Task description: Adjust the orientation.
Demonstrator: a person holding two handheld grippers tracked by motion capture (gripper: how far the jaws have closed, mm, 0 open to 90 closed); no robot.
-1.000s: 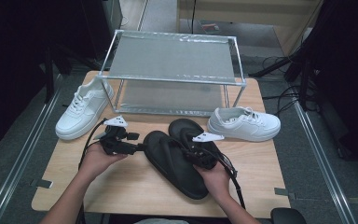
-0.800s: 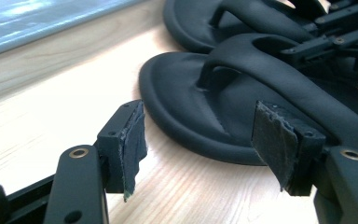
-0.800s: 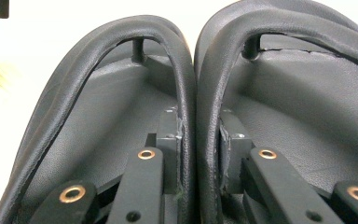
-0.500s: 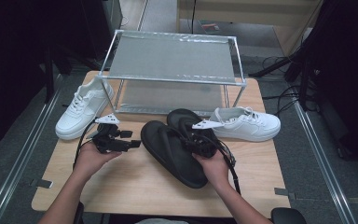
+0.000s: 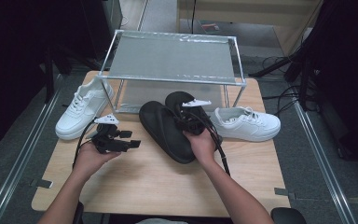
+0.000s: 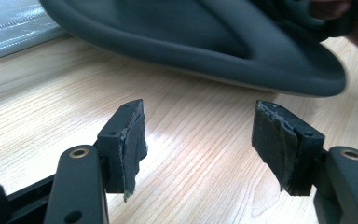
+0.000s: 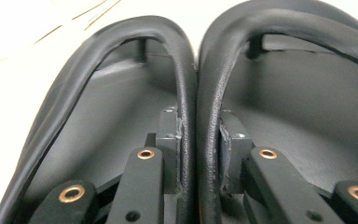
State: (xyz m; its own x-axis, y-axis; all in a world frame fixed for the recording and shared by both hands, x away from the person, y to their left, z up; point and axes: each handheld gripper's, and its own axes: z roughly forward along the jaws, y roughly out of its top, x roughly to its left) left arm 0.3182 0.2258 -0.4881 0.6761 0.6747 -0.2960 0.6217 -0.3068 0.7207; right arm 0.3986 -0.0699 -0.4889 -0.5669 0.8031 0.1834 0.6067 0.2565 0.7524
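Right gripper [image 5: 189, 122] clenched on the inner straps of both black flip-flops [image 5: 168, 130], pinching them together so the pair travels as one, just in front of the shelf rack [image 5: 172, 58]; left gripper [image 5: 121, 143] gapes empty over the table [image 5: 135, 186], standing by.

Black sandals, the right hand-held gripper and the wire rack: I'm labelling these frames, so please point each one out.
black sandals [image 5: 165, 128], high view, on the sole of the nearer sandal.
right hand-held gripper [image 7: 199, 140], right gripper view, between its fingertips clamping both straps.
wire rack [image 5: 172, 58], high view, on its top shelf.
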